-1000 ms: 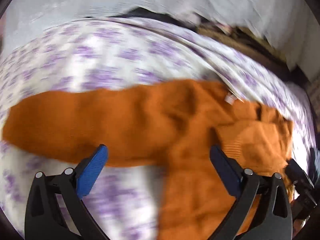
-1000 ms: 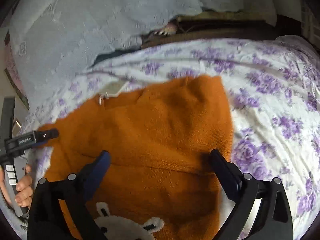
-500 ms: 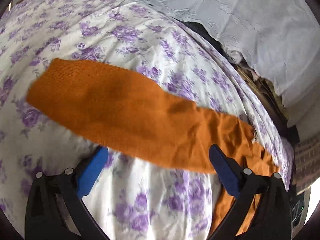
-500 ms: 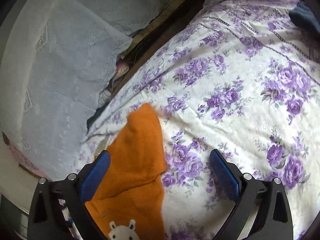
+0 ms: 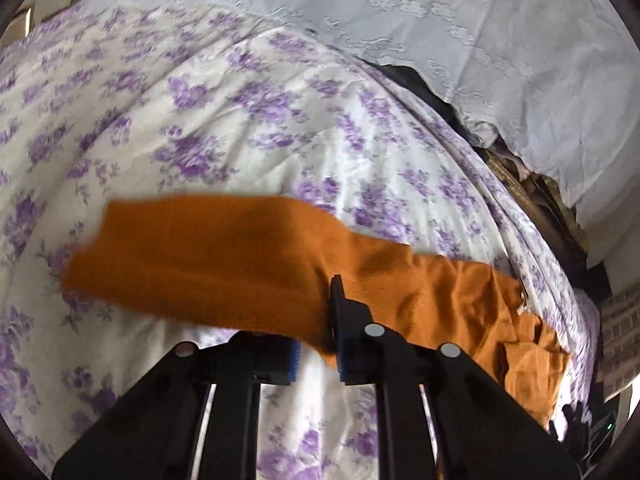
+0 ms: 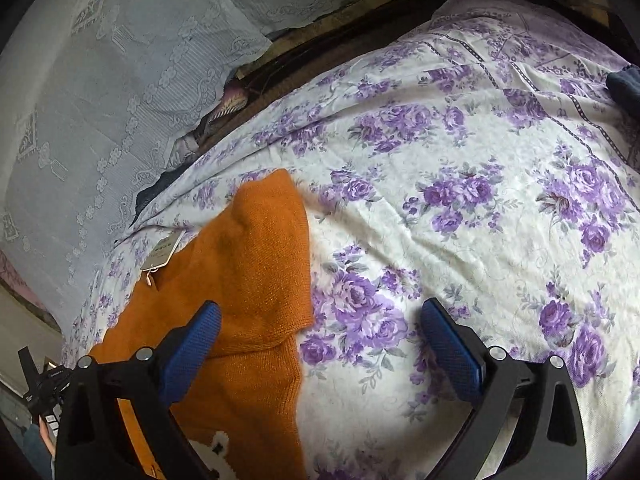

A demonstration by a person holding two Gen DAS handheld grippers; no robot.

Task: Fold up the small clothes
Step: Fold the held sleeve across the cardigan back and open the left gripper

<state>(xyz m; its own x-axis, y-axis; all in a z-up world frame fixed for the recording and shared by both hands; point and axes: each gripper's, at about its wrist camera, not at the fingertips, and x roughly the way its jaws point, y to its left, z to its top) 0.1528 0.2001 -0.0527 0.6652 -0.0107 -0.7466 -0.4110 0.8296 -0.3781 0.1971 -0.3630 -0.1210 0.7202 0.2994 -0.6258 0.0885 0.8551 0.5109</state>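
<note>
Left gripper (image 5: 320, 344) pinches the orange knit sweater (image 5: 224, 264) at its sleeve, six o'clock, on the floral bedsheet (image 5: 240, 128); right gripper (image 6: 320, 340) gapes empty. Soft, light knit, best gripped at edges.

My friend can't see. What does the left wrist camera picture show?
The left gripper is shut on the sleeve of an orange sweater, which lies stretched across a bedsheet with purple flowers. A white lace cloth hangs behind the bed.
</note>
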